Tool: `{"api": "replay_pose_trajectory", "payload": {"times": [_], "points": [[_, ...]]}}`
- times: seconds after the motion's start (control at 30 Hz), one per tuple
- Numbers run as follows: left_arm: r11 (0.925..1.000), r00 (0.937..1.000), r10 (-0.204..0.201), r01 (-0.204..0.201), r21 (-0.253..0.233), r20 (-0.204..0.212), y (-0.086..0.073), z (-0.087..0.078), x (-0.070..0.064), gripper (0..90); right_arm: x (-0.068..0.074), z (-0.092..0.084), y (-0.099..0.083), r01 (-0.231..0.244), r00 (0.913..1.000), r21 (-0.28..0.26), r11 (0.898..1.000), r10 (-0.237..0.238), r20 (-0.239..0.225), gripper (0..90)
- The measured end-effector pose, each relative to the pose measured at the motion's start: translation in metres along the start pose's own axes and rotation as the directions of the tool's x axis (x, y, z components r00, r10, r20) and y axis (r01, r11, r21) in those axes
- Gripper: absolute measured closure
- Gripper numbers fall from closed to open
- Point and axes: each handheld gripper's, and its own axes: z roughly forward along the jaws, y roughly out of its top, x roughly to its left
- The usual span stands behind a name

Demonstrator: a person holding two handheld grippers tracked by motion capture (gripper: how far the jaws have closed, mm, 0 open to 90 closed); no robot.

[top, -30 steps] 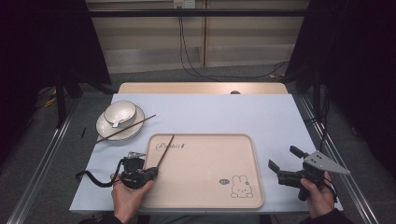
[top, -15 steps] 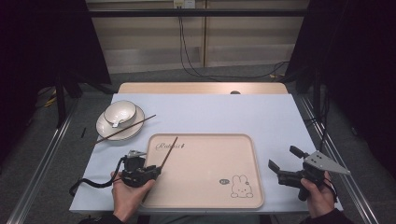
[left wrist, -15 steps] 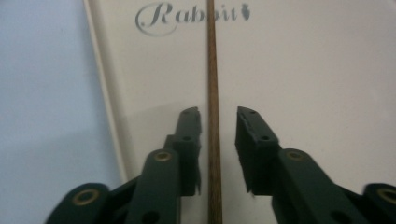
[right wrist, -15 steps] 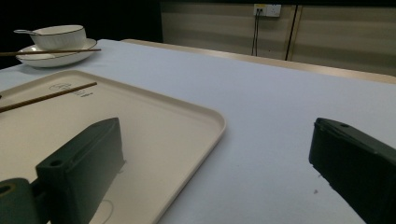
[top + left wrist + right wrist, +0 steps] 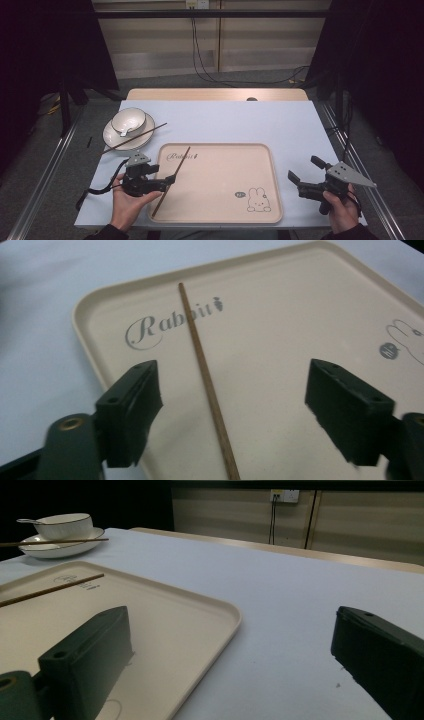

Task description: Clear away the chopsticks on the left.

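A brown chopstick [image 5: 183, 158] [image 5: 200, 352] lies slanted on the left part of the beige rabbit tray [image 5: 220, 200] [image 5: 280, 315]. My left gripper [image 5: 167, 181] [image 5: 235, 385] hovers just over it. Its jaws have just been opening and now stand wide on either side of the stick without touching it. A second chopstick [image 5: 135, 137] [image 5: 50, 542] rests across a white saucer [image 5: 111, 139] that carries a bowl [image 5: 128, 121] [image 5: 65, 526] with a spoon. My right gripper [image 5: 303, 168] [image 5: 232, 625] stands open over the cloth, right of the tray, with nothing in it.
A pale blue cloth [image 5: 240, 122] covers the table, and a bare wooden strip [image 5: 215, 94] runs along its far edge. Metal rails flank both sides. Cables hang from a wall socket behind the table. The right half of the tray bears a printed rabbit [image 5: 257, 199].
The left gripper's jaws have opened and let go of the chopstick, which now lies flat on the tray. The left hand has lifted slightly. The right gripper has stayed put.
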Motion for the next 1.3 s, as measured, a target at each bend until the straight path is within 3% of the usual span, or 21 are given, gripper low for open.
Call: {"api": "replay_pose_trajectory", "payload": {"times": [0.1,0.23,0.27,0.3,0.37,0.4,0.5,0.57,0.63,0.67,0.73,0.77,0.8,0.83,1.0,1.17,1.23,1.3], "points": [[0.9986,0.9985,0.048,-0.047,-0.024,0.027,0.003,-0.004,0.004,15.3,0.000,0.000,0.000,0.006,1.0000,-0.013,1.000,-0.006,0.000,2.2],[0.9946,0.9951,0.095,-0.094,-0.045,0.027,0.007,-0.011,0.013,7.3,0.002,-0.001,0.001,0.003,1.0000,-0.017,1.000,-0.003,-0.007,2.0],[0.9904,0.9890,0.129,-0.126,-0.058,0.071,0.007,-0.015,0.020,4.9,0.001,-0.001,0.001,0.007,1.0000,-0.020,1.000,-0.007,-0.005,2.0],[0.9894,0.9859,0.132,-0.124,-0.075,0.103,0.007,-0.017,0.024,4.3,0.001,-0.001,0.001,0.008,0.9999,-0.020,1.000,-0.008,-0.007,2.0],[0.9876,0.9838,0.127,-0.114,-0.108,0.126,0.005,-0.023,0.038,3.6,0.002,-0.001,0.001,0.007,1.0000,-0.020,1.000,-0.007,-0.006,2.0],[0.9898,0.9857,0.113,-0.101,-0.100,0.124,0.005,-0.025,0.043,4.1,0.002,-0.001,0.001,0.005,1.0000,-0.018,1.000,-0.005,-0.005,2.0],[0.9834,0.9876,0.151,-0.145,-0.109,0.044,0.006,-0.033,0.049,4.3,0.001,0.000,0.001,0.001,1.0000,-0.017,1.000,-0.001,-0.001,2.0],[0.9759,0.9815,0.191,-0.188,-0.110,0.015,0.008,-0.038,0.054,4.3,0.001,0.000,0.001,0.004,1.0000,-0.017,1.000,-0.004,0.001,2.0],[0.9737,0.9786,0.205,-0.202,-0.105,0.017,0.010,-0.039,0.059,4.4,0.001,0.000,0.001,0.002,1.0000,-0.012,1.000,-0.002,-0.004,2.0],[0.9761,0.9811,0.191,-0.187,-0.111,0.029,0.010,-0.039,0.061,5.0,0.001,0.000,0.001,0.002,1.0000,-0.015,1.000,-0.002,-0.002,1.9],[0.9731,0.9813,0.184,-0.174,-0.151,0.056,0.008,-0.039,0.071,5.5,0.002,0.000,0.001,0.000,1.0000,-0.016,1.000,0.000,-0.002,2.0],[0.9729,0.9809,0.192,-0.186,-0.138,0.033,0.008,-0.040,0.075,5.9,0.001,0.000,0.001,0.003,1.0000,-0.015,1.000,-0.003,-0.002,2.0],[0.9713,0.9821,0.187,-0.181,-0.154,0.023,0.007,-0.041,0.079,5.1,0.001,0.000,0.001,0.003,1.0000,-0.015,1.000,-0.003,-0.002,2.0],[0.9717,0.9834,0.177,-0.168,-0.165,0.040,0.005,-0.044,0.086,5.2,0.001,0.000,0.001,0.000,1.0000,-0.016,1.000,0.000,-0.002,2.0],[0.9788,0.9870,0.149,-0.138,-0.151,0.060,-0.001,-0.050,0.100,5.8,0.001,0.000,0.000,0.009,0.9999,-0.011,1.000,-0.010,-0.006,2.0],[0.9792,0.9863,0.156,-0.148,-0.138,0.051,-0.004,-0.058,0.114,5.8,0.001,0.000,0.001,0.012,0.9999,-0.015,1.000,-0.012,-0.003,2.0],[0.9769,0.9828,0.179,-0.172,-0.127,0.045,-0.004,-0.059,0.123,5.8,0.001,0.000,0.000,0.016,0.9999,-0.014,1.000,-0.016,-0.006,2.0],[0.9794,0.9846,0.171,-0.165,-0.115,0.037,-0.005,-0.058,0.131,5.8,0.001,0.000,0.000,0.014,0.9999,-0.014,1.000,-0.014,-0.003,2.0]]}}
